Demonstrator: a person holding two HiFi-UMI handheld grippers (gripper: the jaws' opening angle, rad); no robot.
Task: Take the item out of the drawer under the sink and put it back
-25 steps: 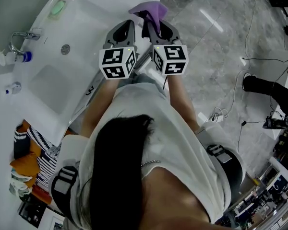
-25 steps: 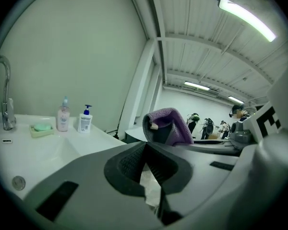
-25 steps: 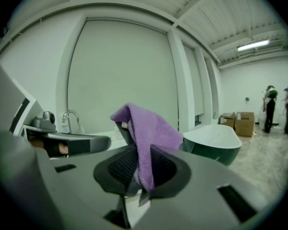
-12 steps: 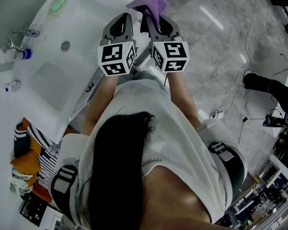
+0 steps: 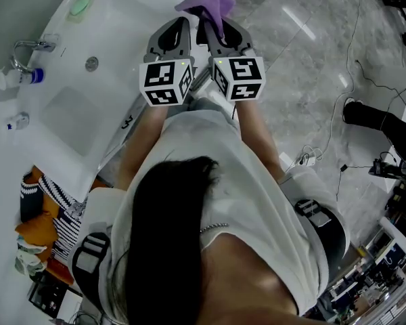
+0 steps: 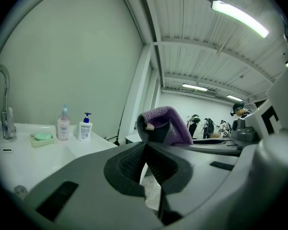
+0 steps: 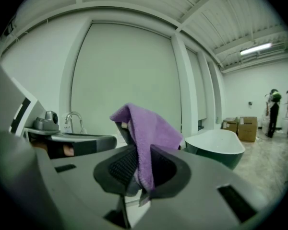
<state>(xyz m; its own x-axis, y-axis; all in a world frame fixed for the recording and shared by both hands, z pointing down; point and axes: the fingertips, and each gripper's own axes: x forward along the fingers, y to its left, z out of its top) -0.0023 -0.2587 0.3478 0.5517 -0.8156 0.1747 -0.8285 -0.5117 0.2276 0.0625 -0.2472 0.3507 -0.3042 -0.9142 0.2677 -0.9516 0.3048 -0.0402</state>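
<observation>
We hold both forearms stretched forward, side by side, at upper centre of the head view. The left gripper [image 5: 178, 31] has its jaws pressed together on nothing. The right gripper [image 5: 216, 32] pinches the purple cloth [image 5: 210, 4], which drapes over its tips near the sink [image 5: 68, 114] edge. We judge the item is out — next it must go down into the drawer, unseen here, before the jaws part.

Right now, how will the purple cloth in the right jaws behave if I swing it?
Probably floppy: the purple cloth folds over and droops past the jaws of the right gripper. Likely light and grippy: its surface looks fuzzy. A loose end hangs below, so it may sway or snag.
</observation>
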